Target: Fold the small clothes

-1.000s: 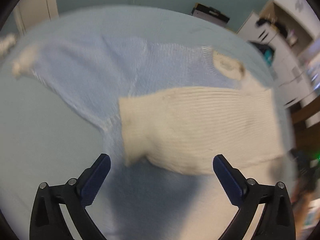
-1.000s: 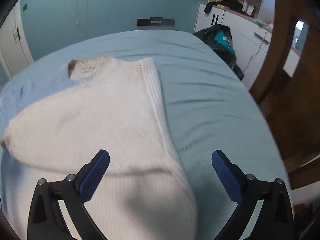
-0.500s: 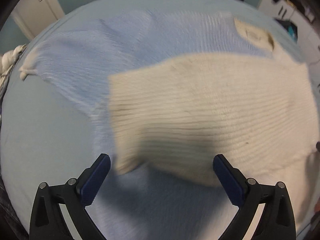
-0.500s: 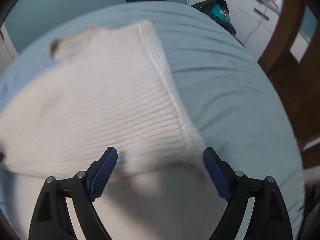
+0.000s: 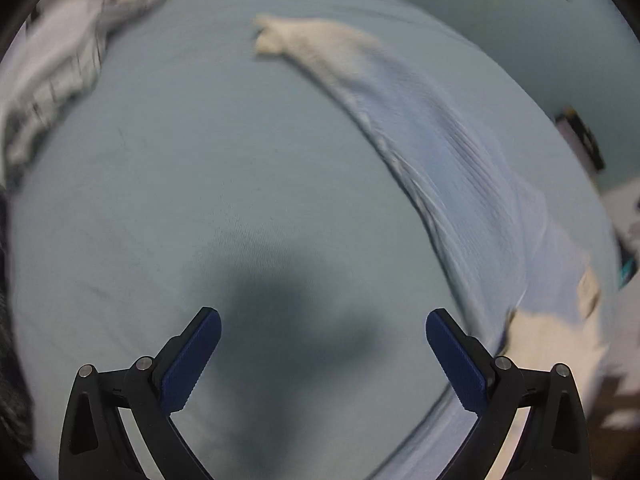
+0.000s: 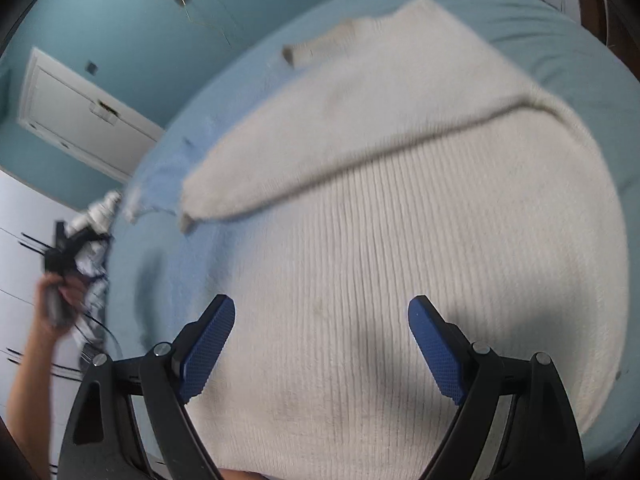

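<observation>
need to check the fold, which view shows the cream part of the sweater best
The right wrist view: the cream part of the sweater fills the frame, with the folded-over edge clear. The left wrist view shows only a blurred cream scrap at its right edge, plus the blue sleeve.

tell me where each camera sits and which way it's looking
Left wrist: on the left gripper, looking steeply down at bare blue bedsheet, the sweater's blue sleeve at right; only its own open fingers show.
Right wrist: on the right gripper, angled down over the cream sweater; its open fingers show, plus the person's left hand at left.
Shared: the same sweater and bedsheet.
</observation>
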The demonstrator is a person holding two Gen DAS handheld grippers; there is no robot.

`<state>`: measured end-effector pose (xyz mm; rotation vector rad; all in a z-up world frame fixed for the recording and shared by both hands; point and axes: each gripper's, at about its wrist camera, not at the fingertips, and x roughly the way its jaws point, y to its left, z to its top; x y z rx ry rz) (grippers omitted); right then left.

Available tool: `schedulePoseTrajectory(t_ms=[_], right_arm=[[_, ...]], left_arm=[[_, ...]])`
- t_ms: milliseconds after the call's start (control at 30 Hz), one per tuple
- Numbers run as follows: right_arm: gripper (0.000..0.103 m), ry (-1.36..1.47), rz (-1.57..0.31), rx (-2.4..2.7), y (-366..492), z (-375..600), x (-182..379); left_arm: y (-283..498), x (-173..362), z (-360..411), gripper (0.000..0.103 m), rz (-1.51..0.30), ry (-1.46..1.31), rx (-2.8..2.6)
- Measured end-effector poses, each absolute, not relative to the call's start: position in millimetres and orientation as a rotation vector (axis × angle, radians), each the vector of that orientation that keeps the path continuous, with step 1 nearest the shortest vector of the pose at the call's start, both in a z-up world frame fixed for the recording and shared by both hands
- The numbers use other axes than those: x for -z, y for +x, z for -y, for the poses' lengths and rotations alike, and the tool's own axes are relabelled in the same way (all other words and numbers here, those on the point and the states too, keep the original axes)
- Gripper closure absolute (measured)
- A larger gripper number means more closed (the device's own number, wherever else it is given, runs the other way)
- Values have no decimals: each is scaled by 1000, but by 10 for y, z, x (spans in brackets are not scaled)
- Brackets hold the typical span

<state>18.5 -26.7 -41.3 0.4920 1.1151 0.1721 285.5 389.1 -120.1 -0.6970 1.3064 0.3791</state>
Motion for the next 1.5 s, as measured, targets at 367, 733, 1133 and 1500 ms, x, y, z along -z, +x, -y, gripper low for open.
schedulePoseTrajectory(t_ms=[367,733,1133,1500], right_arm=[[17,204,-1158,-188,626,-189,645],[17,114,-1133,-163,735,-221,653],[17,89,-1004,-154,522,-113,414],[17,195,-973,-31,418,417,353]], left_arm=[[3788,1960,-4507,2,-1012,-1158,-448],[4931,1829,-4050,91,-1128,-609,-505],[4430,-362,-1643,89,-845,-103,-8],[3007,-109,-901,0,-1018,-401,41]])
